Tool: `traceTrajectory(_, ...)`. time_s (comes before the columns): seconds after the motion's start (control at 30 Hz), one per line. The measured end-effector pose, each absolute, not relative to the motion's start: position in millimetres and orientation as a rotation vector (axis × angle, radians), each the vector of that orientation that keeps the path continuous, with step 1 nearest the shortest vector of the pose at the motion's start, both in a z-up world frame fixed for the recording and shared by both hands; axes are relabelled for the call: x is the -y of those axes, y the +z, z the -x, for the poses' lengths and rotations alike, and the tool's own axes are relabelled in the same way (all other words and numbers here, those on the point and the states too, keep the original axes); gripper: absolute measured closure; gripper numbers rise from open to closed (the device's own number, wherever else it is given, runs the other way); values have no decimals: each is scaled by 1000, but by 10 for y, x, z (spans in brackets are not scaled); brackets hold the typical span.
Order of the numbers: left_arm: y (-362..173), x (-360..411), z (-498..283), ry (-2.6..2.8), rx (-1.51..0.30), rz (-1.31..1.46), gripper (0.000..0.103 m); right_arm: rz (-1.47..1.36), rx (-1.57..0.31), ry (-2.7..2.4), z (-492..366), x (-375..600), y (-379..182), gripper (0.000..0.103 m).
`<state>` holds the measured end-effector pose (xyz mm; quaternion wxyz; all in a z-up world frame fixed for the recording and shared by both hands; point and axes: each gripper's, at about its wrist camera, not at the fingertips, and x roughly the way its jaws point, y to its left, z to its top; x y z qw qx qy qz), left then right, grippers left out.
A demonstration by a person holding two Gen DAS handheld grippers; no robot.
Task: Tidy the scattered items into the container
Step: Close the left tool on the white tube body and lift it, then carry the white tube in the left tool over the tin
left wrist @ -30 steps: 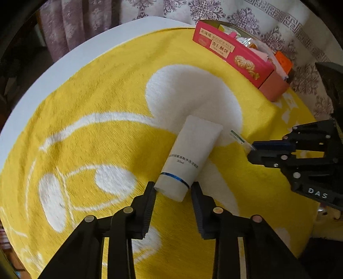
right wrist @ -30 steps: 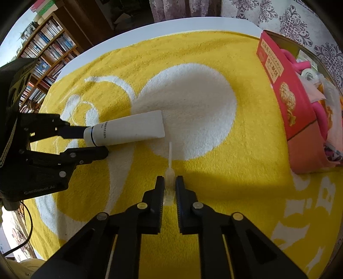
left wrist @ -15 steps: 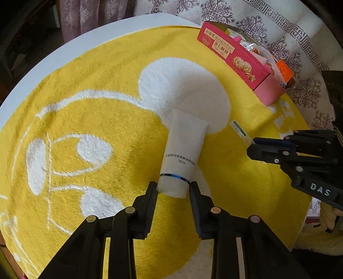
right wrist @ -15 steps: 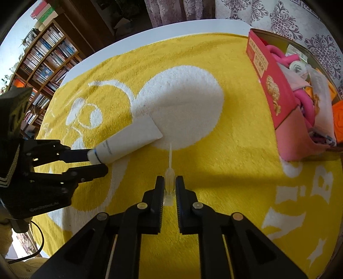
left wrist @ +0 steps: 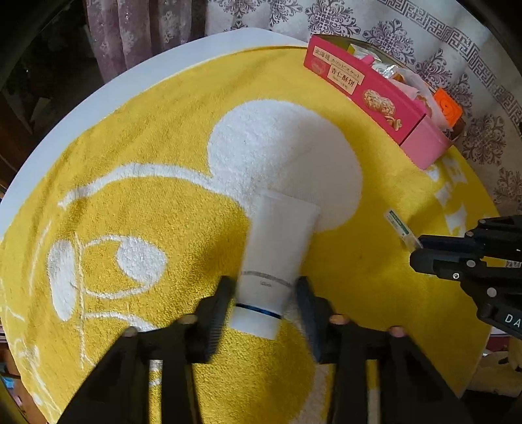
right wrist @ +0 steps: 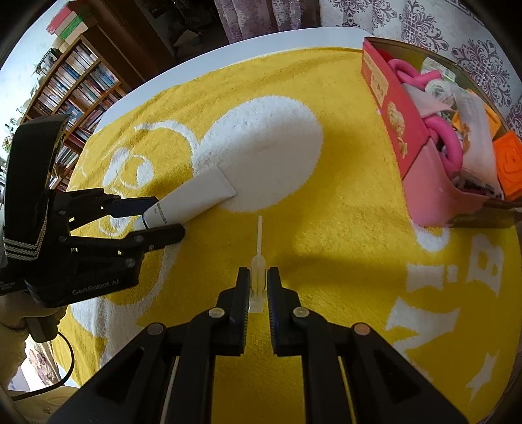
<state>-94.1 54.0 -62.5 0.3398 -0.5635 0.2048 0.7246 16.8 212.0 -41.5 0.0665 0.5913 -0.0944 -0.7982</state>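
Yellow terry towel with white cartoon print covers a white round table; everything below is placed relative to the towel's big white round patch. Left of the patch in the right wrist view, the black left gripper has its jaws closed on the capped end of a white plastic squeeze tube with a blue ring. The tube's flat crimped end reaches onto the patch's lower left edge. In the left wrist view the same left gripper clamps the tube at the cap end, both pads against its sides, the tube pointing up toward the patch.

Just below the patch in the right wrist view, the black right gripper is pinched nearly shut on a small clear plastic dropper vial with a thin tip. The tip points up at the patch and stops short of it.

Right of the patch, well apart, an open pink cardboard box with biscuit print sits at the towel's far right edge. It holds pink foam pieces, white wrappers and an orange block. The purple patterned cloth lies beyond the box.
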Motion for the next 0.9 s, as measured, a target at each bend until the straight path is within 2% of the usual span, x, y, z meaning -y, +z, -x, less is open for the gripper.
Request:
traceTrajectory(0.23,-432,-438,850,1906,-366,1519,68,-1752,314,-2415,-212,-2228,-317,91)
traceTrajectory(0.53,-53,-447,742,1977,-254,1485,68,-1718,358,-2403,-242,-2437,-175,91)
traceTrajectory(0.73,24,-751,677,2013,-235,1468,68,-1670,356,-2424,-269,-2649,-8,91)
traceTrajectory(0.9,-76,-1326,673,2021,-236,1437,68,-1635,372,-2456,-299,-2907,118,91)
